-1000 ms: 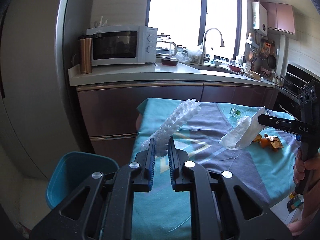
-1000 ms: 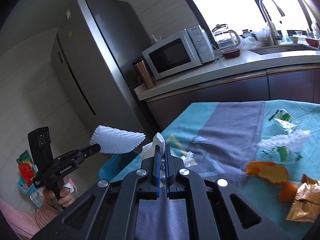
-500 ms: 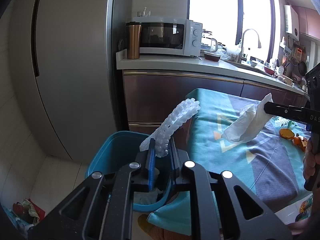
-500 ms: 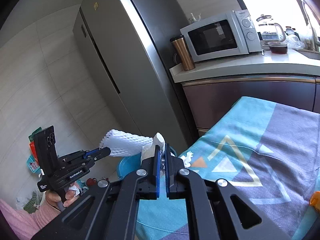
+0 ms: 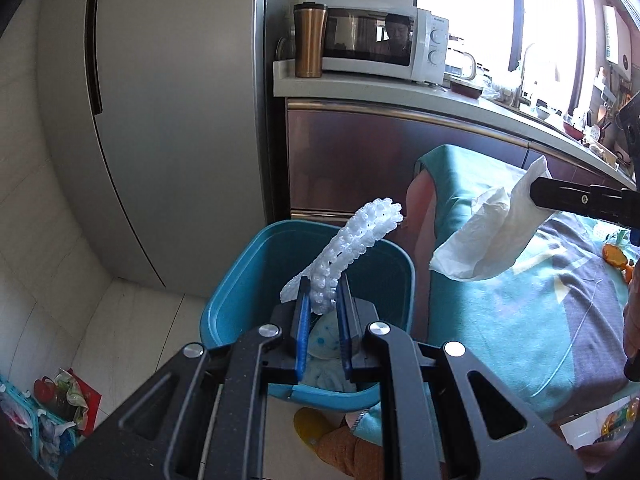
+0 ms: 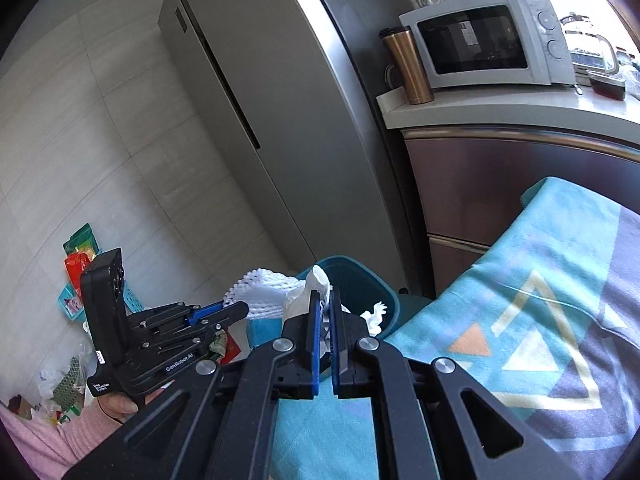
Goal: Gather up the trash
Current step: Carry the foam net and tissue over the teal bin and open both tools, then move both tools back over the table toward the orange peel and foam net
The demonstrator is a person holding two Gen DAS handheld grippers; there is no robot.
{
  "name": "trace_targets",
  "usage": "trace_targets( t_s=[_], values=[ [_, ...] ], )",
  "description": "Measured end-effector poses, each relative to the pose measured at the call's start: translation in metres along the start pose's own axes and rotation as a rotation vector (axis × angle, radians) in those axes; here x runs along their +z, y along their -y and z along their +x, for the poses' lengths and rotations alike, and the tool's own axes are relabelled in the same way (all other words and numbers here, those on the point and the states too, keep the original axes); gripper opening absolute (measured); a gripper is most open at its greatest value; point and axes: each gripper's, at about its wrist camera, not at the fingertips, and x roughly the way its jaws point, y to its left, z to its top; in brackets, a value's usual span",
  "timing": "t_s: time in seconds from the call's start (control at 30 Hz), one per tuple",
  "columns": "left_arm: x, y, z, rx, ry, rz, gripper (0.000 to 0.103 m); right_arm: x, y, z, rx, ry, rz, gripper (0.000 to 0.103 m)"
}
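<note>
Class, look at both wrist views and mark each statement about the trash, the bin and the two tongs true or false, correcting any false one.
1. The left tongs grip a white foam net. True.
2. The right tongs are open and hold nothing. False: they are shut on a white tissue.
3. The blue bin stands on the floor beside the table. True.
4. The bin has nothing in it. False: white trash already lies inside.
5. The copper tumbler stands on top of the microwave. False: it stands beside it on the counter.
</note>
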Motion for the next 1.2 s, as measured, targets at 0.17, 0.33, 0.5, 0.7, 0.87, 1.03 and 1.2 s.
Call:
trace_targets(
  t_s=[0.17, 0.33, 0.5, 0.7, 0.87, 1.03, 1.2],
  values=[
    [-0.002, -0.004, 0.019, 0.016, -0.041, -0.001, 0.013, -0.001, -0.008, 0.022, 0.007, -0.035, -0.006, 0.003],
    [-0.004, -0.008, 0.036, 0.031, -0.075, -0.004, 0.013, -0.004, -0.013, 0.046, 0.014, -0.079, -0.005, 0.004],
    [-0.006, -0.011, 0.055, 0.049, -0.11, -0.014, 0.014, -0.009, -0.015, 0.066, 0.006, -0.123, -0.006, 0.004],
    [-0.009, -0.014, 0.073, 0.064, -0.139, -0.018, 0.017, -0.015, -0.016, 0.086, 0.008, -0.182, 0.003, 0.007],
    [-0.01, -0.014, 0.085, 0.054, -0.156, -0.041, 0.024, -0.021, -0.016, 0.101, 0.0, -0.224, 0.016, 0.012],
    [-0.013, -0.013, 0.09, 0.041, -0.168, -0.054, 0.026, -0.023, -0.012, 0.102, -0.001, -0.223, 0.036, 0.017],
    [-0.014, -0.008, 0.086, 0.016, -0.154, -0.054, 0.026, -0.028, -0.008, 0.094, -0.002, -0.214, 0.048, 0.02]
  ],
)
